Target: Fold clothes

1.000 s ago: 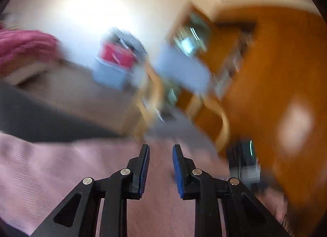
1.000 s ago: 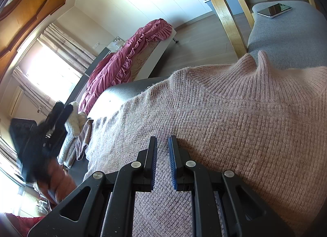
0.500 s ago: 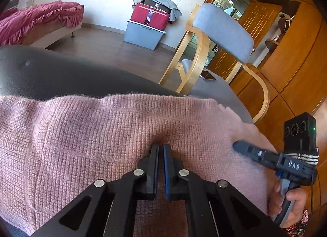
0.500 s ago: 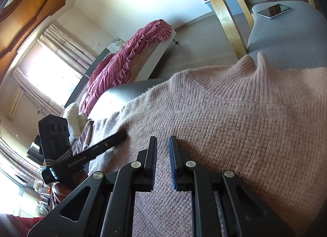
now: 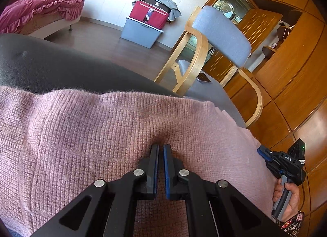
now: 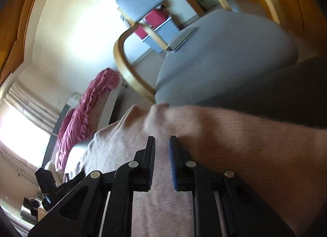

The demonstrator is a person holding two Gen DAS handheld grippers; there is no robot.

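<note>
Fingers of your left gripper [image 5: 160,147] pinch a fold of the pink sweater [image 5: 81,135] spread under them on the dark worktop [image 5: 51,69]. Your right gripper [image 6: 162,141] fingers, slightly spread, lie over the sweater's edge; whether they grip is unclear. Beyond both stands a grey chair [image 5: 220,37].

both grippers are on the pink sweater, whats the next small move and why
Probably lift both pinches and carry that edge across the sweater to start a fold. The left gripper is shut on a pucker of knit, the right gripper holds a strip of it, and the rest lies flat on the dark surface.
</note>
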